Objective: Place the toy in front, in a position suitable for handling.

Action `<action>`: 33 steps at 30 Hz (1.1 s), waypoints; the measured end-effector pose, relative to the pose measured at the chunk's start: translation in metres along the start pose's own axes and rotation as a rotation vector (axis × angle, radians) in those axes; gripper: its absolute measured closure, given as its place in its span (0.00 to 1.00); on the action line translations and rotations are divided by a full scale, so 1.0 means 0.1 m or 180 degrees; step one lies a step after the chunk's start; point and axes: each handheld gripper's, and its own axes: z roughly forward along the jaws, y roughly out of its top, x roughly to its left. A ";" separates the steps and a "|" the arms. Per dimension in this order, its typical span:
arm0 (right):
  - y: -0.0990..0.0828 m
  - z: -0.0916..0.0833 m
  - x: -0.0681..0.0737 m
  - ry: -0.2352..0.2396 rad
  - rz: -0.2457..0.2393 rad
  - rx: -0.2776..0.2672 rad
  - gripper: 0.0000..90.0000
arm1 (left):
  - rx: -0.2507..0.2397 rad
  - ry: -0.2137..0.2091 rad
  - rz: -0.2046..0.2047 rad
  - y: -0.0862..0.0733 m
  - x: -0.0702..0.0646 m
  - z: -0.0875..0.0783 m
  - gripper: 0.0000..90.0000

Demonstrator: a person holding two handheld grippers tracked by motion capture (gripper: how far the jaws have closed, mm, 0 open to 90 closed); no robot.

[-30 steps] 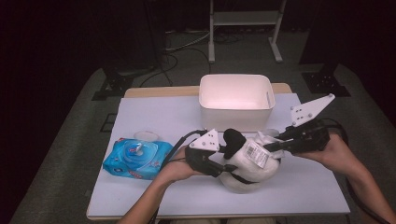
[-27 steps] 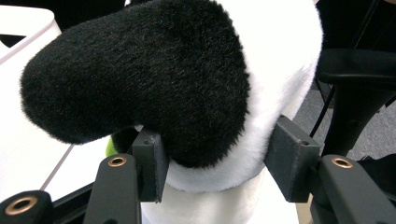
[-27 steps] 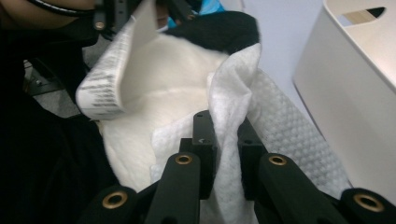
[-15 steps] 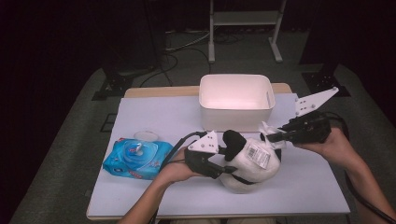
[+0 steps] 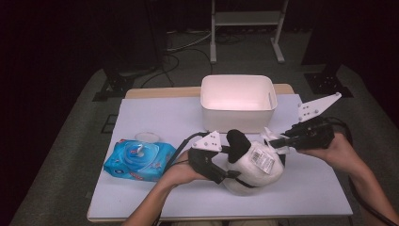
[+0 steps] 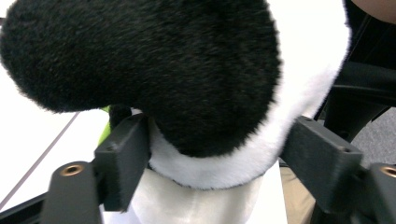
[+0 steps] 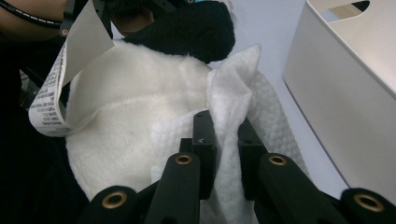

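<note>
White wipe (image 7: 233, 93) pinched in right gripper (image 7: 227, 135), pressed against plush toy (image 5: 254, 165); left gripper (image 6: 215, 154) wide around toy.

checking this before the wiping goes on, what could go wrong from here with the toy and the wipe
The left claw has just been opening; its jaws now flank the plush toy loosely, so the toy may roll or shift under wiping pressure. The right claw pinches only a fold of the wet wipe, which could slip out or bunch. The toy's paper tag hangs close by and might get wet or snag.
</note>
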 end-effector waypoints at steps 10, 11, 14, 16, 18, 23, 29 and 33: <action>0.07 0.10 0.11 0.0108 -0.0150 0.0018 0.91 | -0.0031 -0.0172 0.0116 0.04 -0.02 0.03 0.41; 0.07 0.09 0.11 0.0090 -0.0149 0.0021 0.91 | -0.0043 -0.0178 0.0110 0.03 -0.02 0.03 0.45; 0.07 0.05 0.08 0.0020 -0.0138 0.0043 0.91 | -0.0045 -0.0209 0.0149 0.04 -0.04 0.04 0.47; 0.06 0.03 0.05 -0.0021 -0.0117 0.0065 0.91 | -0.0034 -0.0220 0.0195 0.05 -0.06 0.04 0.47; 0.05 0.01 0.03 -0.0069 -0.0106 0.0061 0.91 | -0.0030 -0.0211 0.0186 0.05 -0.06 0.04 0.47; 0.00 -0.09 0.01 -0.0104 -0.0071 0.0021 0.91 | -0.0054 -0.0200 0.0117 0.03 -0.03 0.02 0.48; -0.11 -0.19 0.06 -0.0088 0.0002 0.0015 0.91 | -0.0058 -0.0163 0.0082 0.01 -0.02 -0.01 0.48; -0.13 -0.16 0.16 0.0044 -0.0030 -0.0015 0.91 | -0.0061 -0.0140 0.0019 0.01 0.00 -0.02 0.48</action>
